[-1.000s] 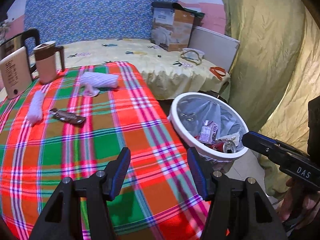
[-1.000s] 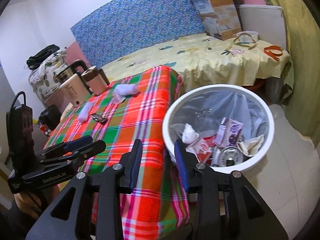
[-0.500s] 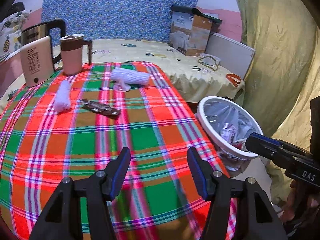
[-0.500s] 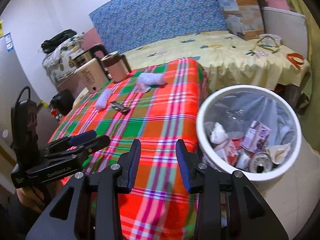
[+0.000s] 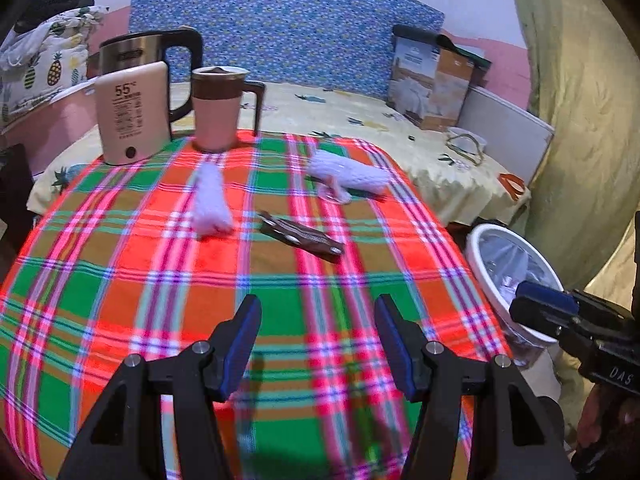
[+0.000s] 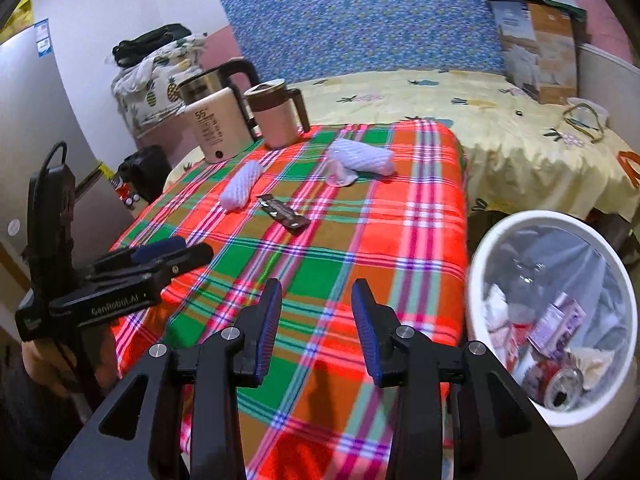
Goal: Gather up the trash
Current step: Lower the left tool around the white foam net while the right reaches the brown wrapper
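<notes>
Left wrist view: the left hand-held gripper (image 5: 318, 340) hangs over the near part of the tabletop (image 5: 120, 280), which is covered by a red, green and orange plaid cloth; its blue-padded jaws stand wide apart with nothing between them. Trash lies further back on the cloth: a dark brown flattened snack wrapper (image 5: 300, 237) near the middle, a white foam-net sleeve (image 5: 210, 204) to its left, and a larger white foam-net sleeve (image 5: 350, 174) behind it to the right, with a scrap of clear film at its near end. At the far left edge stand a cream electric kettle (image 5: 134, 116) and a pink mug with a brown band and handle (image 5: 220, 110). A white round waste bin with a clear liner (image 5: 478, 256) sits beside the tabletop's right edge; the right hand-held gripper (image 5: 536, 306) shows in front of it. Right wrist view: the right hand-held gripper (image 6: 316, 320) is over the near edge of the cloth, jaws partly open and empty. The wrapper (image 6: 283, 214) and both sleeves (image 6: 240, 192) (image 6: 362, 159) lie well ahead. The bin (image 6: 480, 292) at right holds a crushed can, a small carton and crumpled paper. The left hand-held gripper (image 6: 176, 254) is at left, jaws apart.
</notes>
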The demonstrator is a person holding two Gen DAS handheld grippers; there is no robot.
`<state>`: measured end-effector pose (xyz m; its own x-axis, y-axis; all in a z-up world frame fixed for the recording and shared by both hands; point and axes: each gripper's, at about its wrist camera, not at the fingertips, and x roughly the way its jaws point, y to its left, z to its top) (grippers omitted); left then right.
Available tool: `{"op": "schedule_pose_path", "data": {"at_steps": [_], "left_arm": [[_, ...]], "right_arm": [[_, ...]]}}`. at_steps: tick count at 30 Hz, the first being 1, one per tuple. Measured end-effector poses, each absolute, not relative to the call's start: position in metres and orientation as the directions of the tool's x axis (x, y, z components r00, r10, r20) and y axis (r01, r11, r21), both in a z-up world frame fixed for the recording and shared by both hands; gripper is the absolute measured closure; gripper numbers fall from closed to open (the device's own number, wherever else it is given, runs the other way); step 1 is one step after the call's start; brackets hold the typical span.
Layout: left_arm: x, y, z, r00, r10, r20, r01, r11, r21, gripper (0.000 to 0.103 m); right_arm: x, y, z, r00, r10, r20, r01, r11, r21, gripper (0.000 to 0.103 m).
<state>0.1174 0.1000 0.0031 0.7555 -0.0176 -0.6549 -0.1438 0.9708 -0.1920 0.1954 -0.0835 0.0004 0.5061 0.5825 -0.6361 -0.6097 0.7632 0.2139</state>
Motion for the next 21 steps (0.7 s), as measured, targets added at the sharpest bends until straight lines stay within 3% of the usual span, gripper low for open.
{"op": "schedule_pose_path", "data": {"at_steps": [21], "left_arm": [[0.190,0.174,-0.004,0.732,0.029,-0.681,-0.202,0.963,-0.176,0.042]], "right_arm": [[0.243,-0.014,-0.017,0.449,0.565,-0.693,-0.697,0.706,0.124,0.064]]}}
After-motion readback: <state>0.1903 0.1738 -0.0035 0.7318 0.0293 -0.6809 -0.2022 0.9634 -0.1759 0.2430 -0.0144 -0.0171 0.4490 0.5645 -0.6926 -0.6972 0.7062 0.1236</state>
